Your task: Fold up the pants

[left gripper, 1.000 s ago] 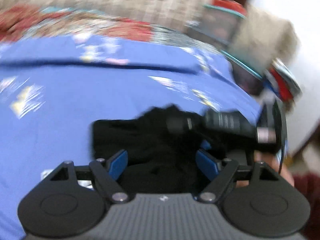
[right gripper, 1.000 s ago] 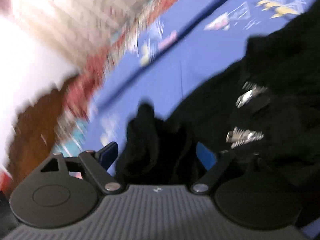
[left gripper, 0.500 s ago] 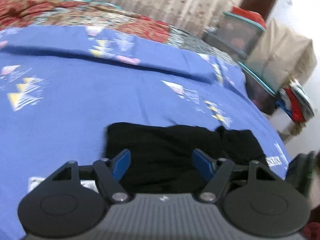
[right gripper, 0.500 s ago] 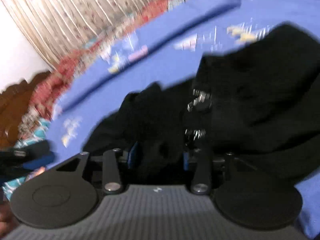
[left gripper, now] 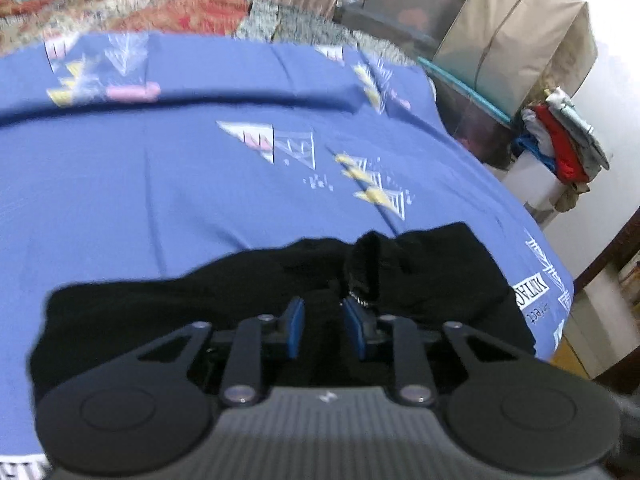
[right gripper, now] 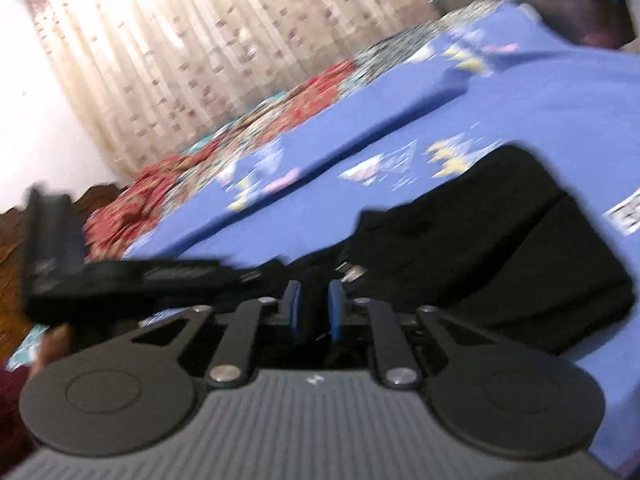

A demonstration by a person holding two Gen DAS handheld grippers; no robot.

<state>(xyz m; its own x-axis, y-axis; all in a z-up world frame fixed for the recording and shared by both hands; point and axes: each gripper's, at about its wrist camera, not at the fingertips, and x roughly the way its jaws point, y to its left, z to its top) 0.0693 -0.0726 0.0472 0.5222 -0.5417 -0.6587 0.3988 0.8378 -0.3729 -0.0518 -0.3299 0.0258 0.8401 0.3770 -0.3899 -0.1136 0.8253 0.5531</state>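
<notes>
Black pants (left gripper: 240,292) lie bunched on a blue bedsheet (left gripper: 160,184) near the bed's front right corner. My left gripper (left gripper: 322,314) is shut on a fold of the black fabric near a metal zipper part (left gripper: 358,298). In the right wrist view the pants (right gripper: 500,240) spread to the right. My right gripper (right gripper: 314,304) is shut on the pants' near edge, beside the metal fastener (right gripper: 352,272). The left gripper's body (right gripper: 120,280) shows at the left of that view.
A patterned red quilt (left gripper: 160,12) and curtains (right gripper: 200,40) lie beyond the sheet. Storage boxes (left gripper: 460,40) and a stack of clothes (left gripper: 560,148) stand off the bed's right side. The bed's edge drops away at the right (left gripper: 560,300).
Both grippers have closed on the pants: the left was wide open half a second ago, the right a second ago. The two grippers have come close together.
</notes>
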